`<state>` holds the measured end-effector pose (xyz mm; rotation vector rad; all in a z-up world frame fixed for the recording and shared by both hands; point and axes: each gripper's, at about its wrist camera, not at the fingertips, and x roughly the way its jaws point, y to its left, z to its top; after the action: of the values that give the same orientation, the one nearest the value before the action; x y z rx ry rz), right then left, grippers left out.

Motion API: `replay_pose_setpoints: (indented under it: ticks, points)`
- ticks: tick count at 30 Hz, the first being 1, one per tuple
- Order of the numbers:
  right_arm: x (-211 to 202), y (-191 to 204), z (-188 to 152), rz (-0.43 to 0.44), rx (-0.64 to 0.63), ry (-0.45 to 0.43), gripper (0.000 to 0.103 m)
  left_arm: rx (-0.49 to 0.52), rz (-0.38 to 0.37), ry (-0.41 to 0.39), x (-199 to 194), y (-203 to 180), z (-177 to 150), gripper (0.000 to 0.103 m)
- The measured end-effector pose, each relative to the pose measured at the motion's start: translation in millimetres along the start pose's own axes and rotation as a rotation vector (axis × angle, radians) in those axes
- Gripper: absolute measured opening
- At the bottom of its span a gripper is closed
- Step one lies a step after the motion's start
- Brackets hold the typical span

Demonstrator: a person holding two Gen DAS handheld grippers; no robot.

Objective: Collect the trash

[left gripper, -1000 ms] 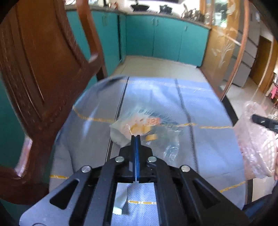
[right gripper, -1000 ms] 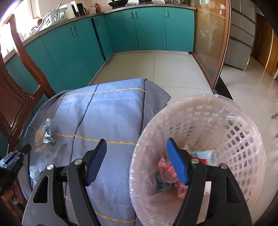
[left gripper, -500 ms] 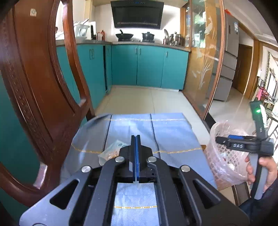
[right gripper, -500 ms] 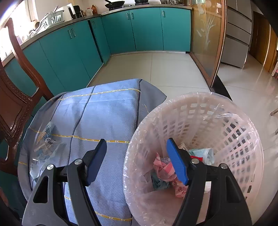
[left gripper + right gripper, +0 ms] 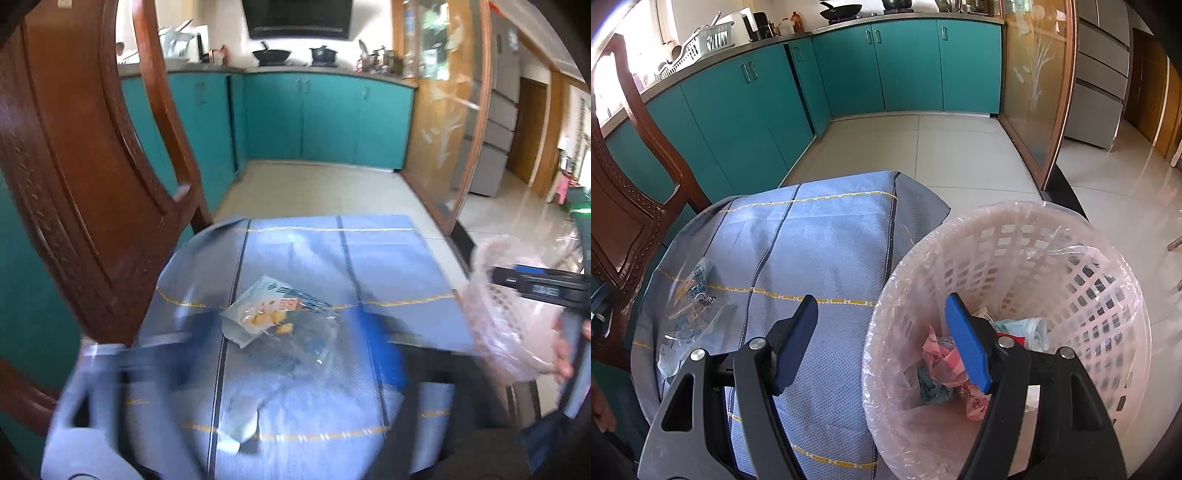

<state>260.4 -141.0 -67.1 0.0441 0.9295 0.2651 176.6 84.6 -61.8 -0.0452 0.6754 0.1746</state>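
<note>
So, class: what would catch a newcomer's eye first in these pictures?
A pink lattice plastic wastebasket lined with a clear bag stands beside the blue cloth-covered table, crumpled trash in its bottom. On the cloth lies a clear plastic snack wrapper. Teal kitchen cabinets fill the background.

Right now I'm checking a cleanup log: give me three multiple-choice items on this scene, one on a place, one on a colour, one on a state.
1. Where is the snack wrapper?
A. on the blue tablecloth
B. in the basket
C. on the floor

2. What colour are the kitchen cabinets?
A. white
B. teal
C. brown

3. What does the lined wastebasket hold?
A. nothing
B. water
C. crumpled trash

Answers:
1 A, it lies on the cloth beside the wooden chair.
2 B, every door is teal.
3 C, pink and blue scraps sit at the bottom.
</note>
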Motion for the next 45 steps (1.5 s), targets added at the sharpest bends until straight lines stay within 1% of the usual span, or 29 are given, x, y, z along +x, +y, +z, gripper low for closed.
replay_pose_setpoints:
  ticks: [2,3,6,7,8,10,12,13,14,15,16,18,20,21,23,25,27,30,33,35,37,42,45]
  points:
    - [0.4,0.8,-0.5,0.0,-0.004,0.002,0.07,0.042,0.02,0.056,28.0,-3.4,1.0,0.09]
    - [0.8,1.0,-0.7,-0.001,-0.005,0.004,0.07,0.096,0.049,0.115,48.9,-9.3,0.9,0.09]
    - [3.0,-0.6,-1.1,-0.004,-0.002,0.01,0.07,0.194,0.115,0.176,82.5,-20.3,-5.1,0.09]
    - [3.3,-1.5,-1.3,-0.004,0.0,0.012,0.07,0.218,0.123,0.201,92.9,-24.0,-8.4,0.09]
    - [4.1,-2.4,-1.2,-0.004,0.004,0.016,0.07,0.225,0.113,0.215,99.2,-24.8,-10.7,0.09]
    - [5.1,-2.9,-2.0,0.001,0.005,0.02,0.07,0.216,0.087,0.24,107.4,-25.8,-16.4,0.089]
    - [5.4,-2.8,-2.1,0.001,0.003,0.021,0.07,0.205,0.07,0.271,113.9,-24.8,-22.5,0.074]
    - [5.5,-2.8,-2.1,0.001,0.002,0.022,0.07,0.19,0.041,0.304,119.5,-22.6,-27.3,0.06]
    - [5.4,-2.2,-2.0,0.004,0.001,0.023,0.07,0.172,0.02,0.322,122.7,-20.4,-30.8,0.051]
    - [5.3,-1.5,-2.2,0.005,-0.001,0.022,0.07,0.143,0.009,0.302,120.7,-16.2,-31.9,0.047]
    - [5.0,-0.9,-2.5,0.005,-0.004,0.021,0.07,0.139,0.016,0.304,119.9,-15.3,-33.6,0.036]
    - [4.5,0.2,-3.0,0.003,-0.009,0.02,0.07,0.119,0.033,0.281,114.4,-10.6,-34.4,0.028]
    - [4.8,0.3,-3.3,0.001,-0.01,0.021,0.07,0.09,0.03,0.258,107.2,-7.0,-32.4,0.023]
    - [5.2,-0.1,-3.4,0.001,-0.01,0.022,0.07,0.079,0.035,0.225,98.2,-5.1,-30.9,0.022]
    - [5.4,-0.5,-4.1,-0.002,-0.009,0.023,0.07,0.089,0.051,0.174,85.3,-5.8,-26.2,0.021]
    - [5.3,-0.2,-4.1,-0.003,-0.011,0.022,0.07,0.098,0.047,0.119,67.5,-9.1,-21.0,0.021]
    - [4.8,0.3,-4.2,-0.004,-0.012,0.021,0.07,0.109,0.035,0.081,52.5,-13.8,-17.0,0.021]
    - [2.7,-1.6,-4.2,-0.009,-0.01,0.016,0.07,0.15,0.015,0.029,27.9,-27.3,-9.3,0.021]
    - [-2.5,-9.0,-4.1,-0.02,0.008,0.002,0.07,0.198,-0.034,-0.016,6.2,-49.7,-3.0,0.021]
    - [-7.9,-16.5,-5.0,-0.025,0.026,-0.016,0.07,0.23,-0.057,-0.038,-1.7,-64.9,-1.6,0.021]
    - [-18.2,-27.6,-6.5,-0.038,0.049,-0.052,0.07,0.26,-0.105,-0.055,-9.6,-83.8,-0.5,0.021]
    - [-51.7,-62.7,-13.0,-0.089,0.107,-0.174,0.07,0.306,-0.19,-0.083,-23.8,-127.6,-2.6,0.021]
    - [-72.2,-89.7,-19.4,-0.127,0.17,-0.247,0.07,0.321,-0.265,-0.093,-30.3,-158.2,-1.7,0.021]
